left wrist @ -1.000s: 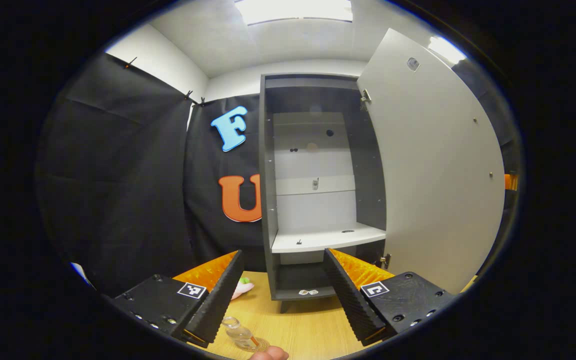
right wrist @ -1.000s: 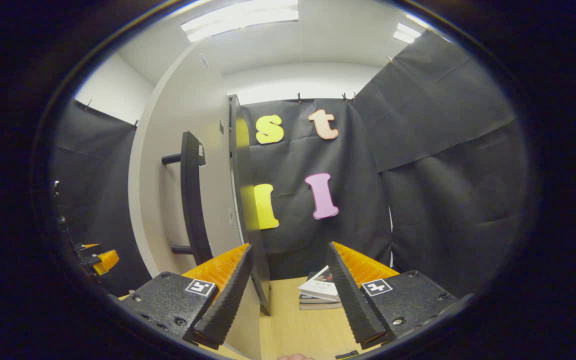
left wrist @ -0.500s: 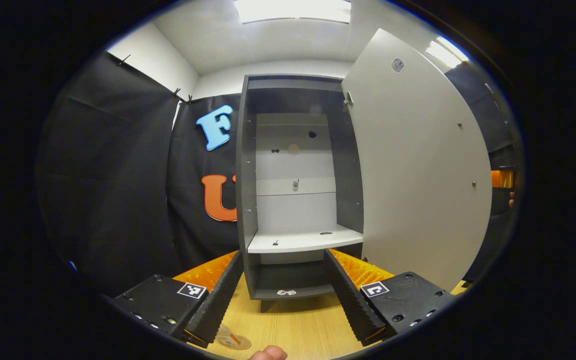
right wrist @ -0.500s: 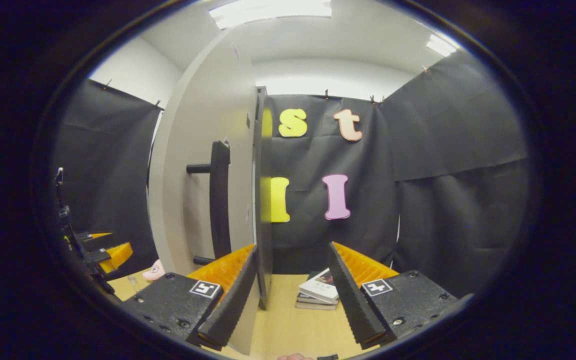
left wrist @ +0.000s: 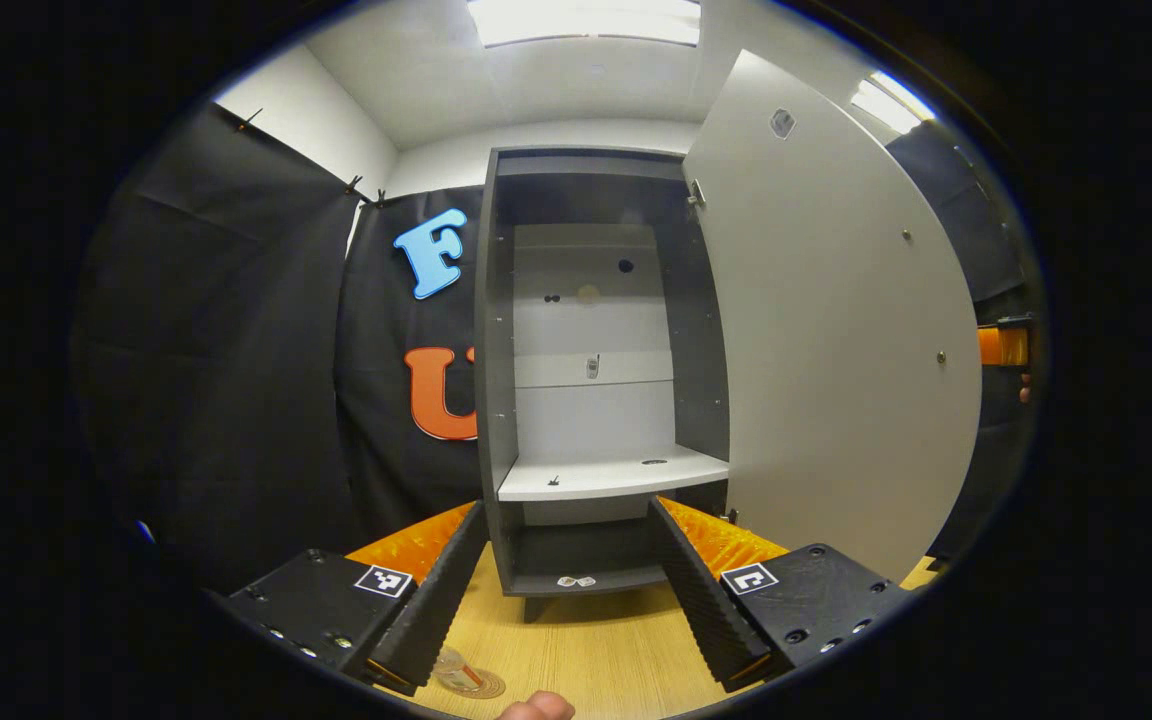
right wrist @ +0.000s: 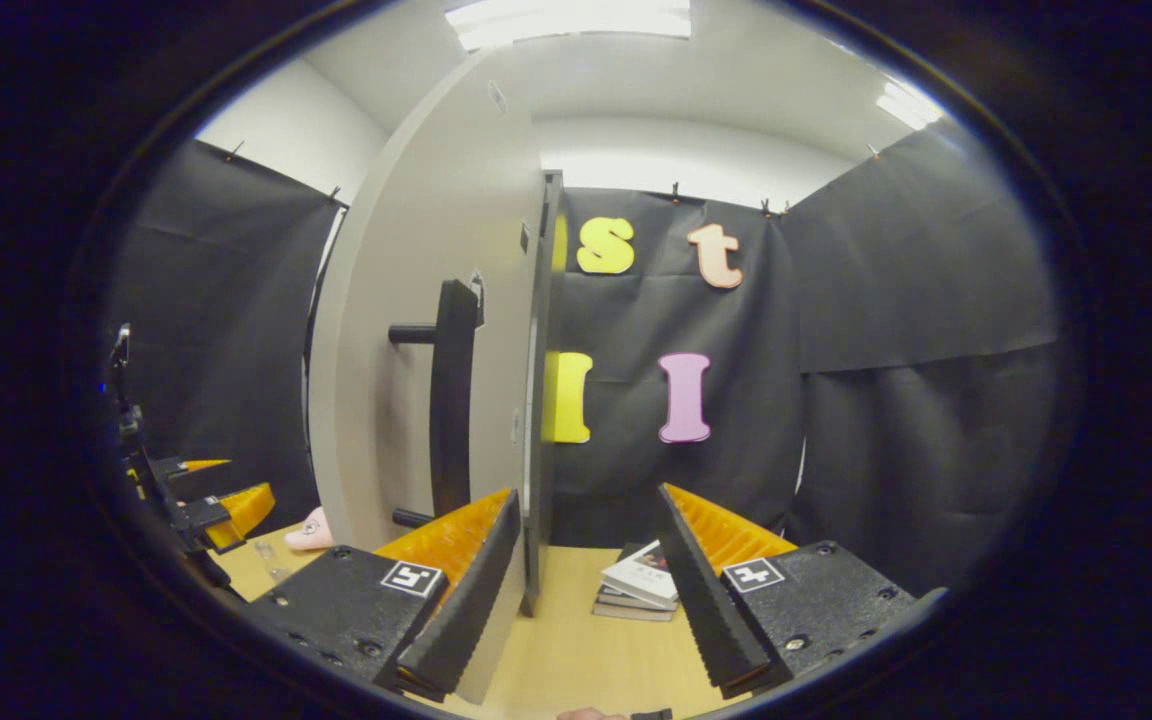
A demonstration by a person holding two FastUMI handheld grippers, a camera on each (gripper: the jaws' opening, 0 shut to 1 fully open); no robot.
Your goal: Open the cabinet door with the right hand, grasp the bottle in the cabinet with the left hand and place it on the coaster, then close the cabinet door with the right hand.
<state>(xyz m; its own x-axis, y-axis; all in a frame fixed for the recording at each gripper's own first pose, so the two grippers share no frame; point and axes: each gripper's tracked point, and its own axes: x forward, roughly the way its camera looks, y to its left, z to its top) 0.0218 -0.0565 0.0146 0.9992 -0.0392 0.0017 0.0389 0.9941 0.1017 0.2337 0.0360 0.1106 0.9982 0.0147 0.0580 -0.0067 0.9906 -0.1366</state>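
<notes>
The tall grey cabinet (left wrist: 596, 350) stands open, its white shelf (left wrist: 611, 475) bare. Its door (left wrist: 826, 350) is swung out to the right. My left gripper (left wrist: 566, 600) is open in front of the cabinet, nothing between its fingers. Low at the left, a small clear bottle (left wrist: 450, 663) stands on a round coaster (left wrist: 481, 686), partly hidden by the left finger. In the right gripper view the door (right wrist: 406, 330) shows its black bar handle (right wrist: 453, 400). My right gripper (right wrist: 586, 600) is open, with the door's edge (right wrist: 536, 400) just ahead of the gap.
The wooden tabletop (left wrist: 596, 660) carries the cabinet. A stack of books (right wrist: 641, 590) lies right of the door, a pink soft toy (right wrist: 311, 530) left of it. A fingertip (left wrist: 536, 708) shows at the bottom edge. Black cloth walls surround the table.
The left gripper has swung right, bringing the cabinet to centre and leaving the bottle low at the left. The right gripper has shifted so the door handle sits closer to centre.
</notes>
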